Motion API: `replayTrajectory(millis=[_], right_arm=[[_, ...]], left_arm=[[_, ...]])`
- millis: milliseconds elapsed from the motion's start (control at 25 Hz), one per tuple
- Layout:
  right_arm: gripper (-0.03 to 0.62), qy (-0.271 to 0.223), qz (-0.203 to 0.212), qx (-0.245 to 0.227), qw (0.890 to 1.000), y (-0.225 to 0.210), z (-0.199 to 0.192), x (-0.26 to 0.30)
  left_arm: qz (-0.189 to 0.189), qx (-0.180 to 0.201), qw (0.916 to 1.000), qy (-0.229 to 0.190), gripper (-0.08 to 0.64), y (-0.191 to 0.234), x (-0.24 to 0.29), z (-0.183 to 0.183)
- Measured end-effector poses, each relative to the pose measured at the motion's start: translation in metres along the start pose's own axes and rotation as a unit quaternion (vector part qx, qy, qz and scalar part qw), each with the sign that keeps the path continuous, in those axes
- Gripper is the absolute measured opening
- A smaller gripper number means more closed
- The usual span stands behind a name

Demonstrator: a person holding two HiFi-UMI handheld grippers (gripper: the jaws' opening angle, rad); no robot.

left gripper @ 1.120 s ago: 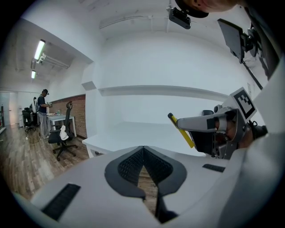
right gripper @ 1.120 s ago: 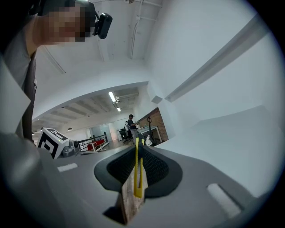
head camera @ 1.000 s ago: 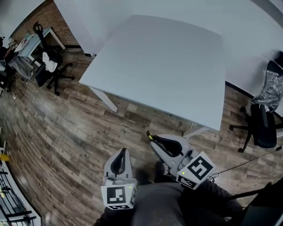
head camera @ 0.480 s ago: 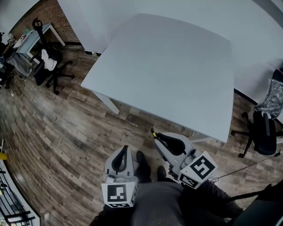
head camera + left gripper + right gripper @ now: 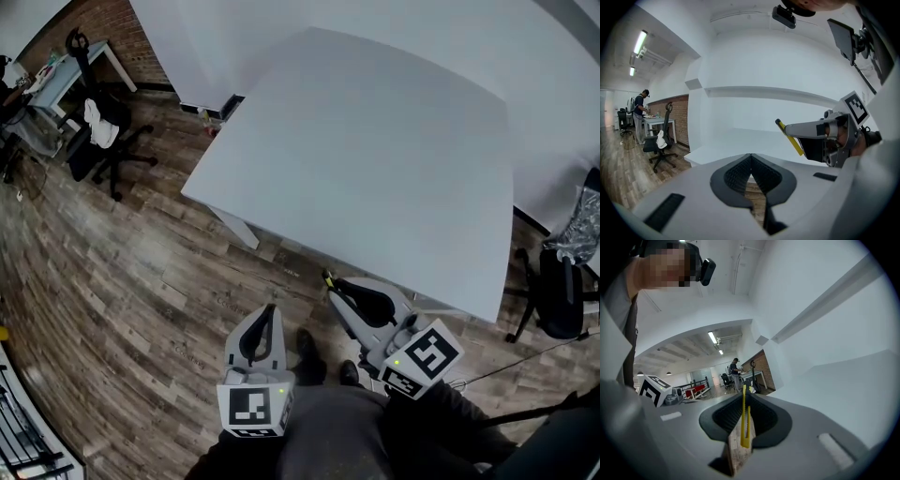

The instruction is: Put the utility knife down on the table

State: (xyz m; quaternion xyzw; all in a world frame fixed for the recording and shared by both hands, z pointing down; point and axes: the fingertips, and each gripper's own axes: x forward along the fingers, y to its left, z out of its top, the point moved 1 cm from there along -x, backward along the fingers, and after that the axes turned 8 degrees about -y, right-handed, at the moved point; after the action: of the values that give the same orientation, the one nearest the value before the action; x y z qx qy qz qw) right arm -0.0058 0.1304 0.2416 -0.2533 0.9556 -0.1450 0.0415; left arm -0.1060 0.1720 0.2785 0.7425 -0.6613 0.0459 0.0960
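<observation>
Short of the table (image 5: 375, 141), right gripper (image 5: 331, 292) pinches the utility knife (image 5: 745, 427); left gripper (image 5: 751, 159) closed, empty.

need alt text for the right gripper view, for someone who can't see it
The right gripper, seen along its own jaws, is shut on a thin yellow utility knife held edge-on. A white table lies off to the right, and far behind the jaws a person stands at a desk in an open office.

An open-plan office: swivel chairs (image 5: 560, 286), a desk (image 5: 62, 75), a large white table (image 5: 375, 159), ceiling strip lights (image 5: 640, 43), plank flooring (image 5: 122, 272).
</observation>
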Motion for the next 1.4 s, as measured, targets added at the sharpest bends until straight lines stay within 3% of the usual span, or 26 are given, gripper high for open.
replayTrajectory(millis=[280,640,1400], right_arm=[[0.051,0.009,0.005,-0.02,1.0,0.01,0.006,0.045],[0.051,0.006,0.019,-0.03,0.999,-0.002,0.021,0.076],[0.051,0.003,0.006,0.019,1.0,-0.152,0.038,0.136]], left_arm=[[-0.004,-0.007,0.9999,-0.011,0.003,0.041,0.013,0.015],[0.005,-0.011,0.9997,-0.022,0.003,0.06,0.035,0.025],[-0.002,0.006,0.9998,0.021,0.003,0.055,0.197,0.039]])
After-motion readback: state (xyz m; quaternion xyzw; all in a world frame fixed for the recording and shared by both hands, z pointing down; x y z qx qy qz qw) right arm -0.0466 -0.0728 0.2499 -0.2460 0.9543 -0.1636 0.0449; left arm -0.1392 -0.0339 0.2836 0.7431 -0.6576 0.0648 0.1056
